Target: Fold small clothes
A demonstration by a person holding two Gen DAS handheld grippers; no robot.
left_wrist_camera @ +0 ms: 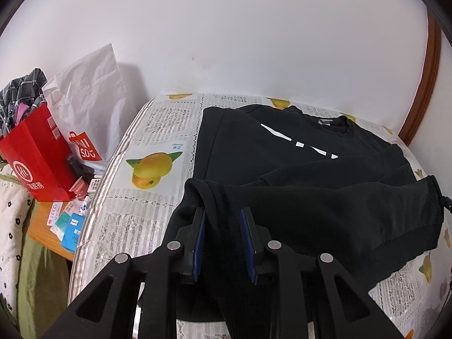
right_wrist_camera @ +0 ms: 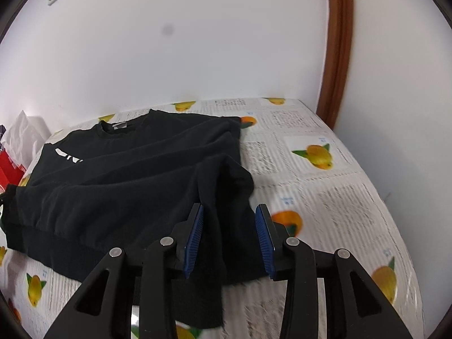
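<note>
A black sweatshirt lies on the table, which is covered by a cloth printed with fruit. Its collar points toward the far edge by the wall and its hem toward the near edge, so its long axis runs from near to far. White lettering crosses the chest, and a sleeve is folded across the body. The lower part is lifted and doubled back toward the chest.

The left gripper pinches the hem at the sweatshirt's left near corner, with the fabric bunched between narrowly spaced blue pads. The right gripper has hem fabric hanging between its pads, which stand wider apart; whether they press it I cannot tell.

Past the table's left edge, a red paper bag holds checked cloth. A white shopping bag stands just behind it; its contents are hidden.
</note>
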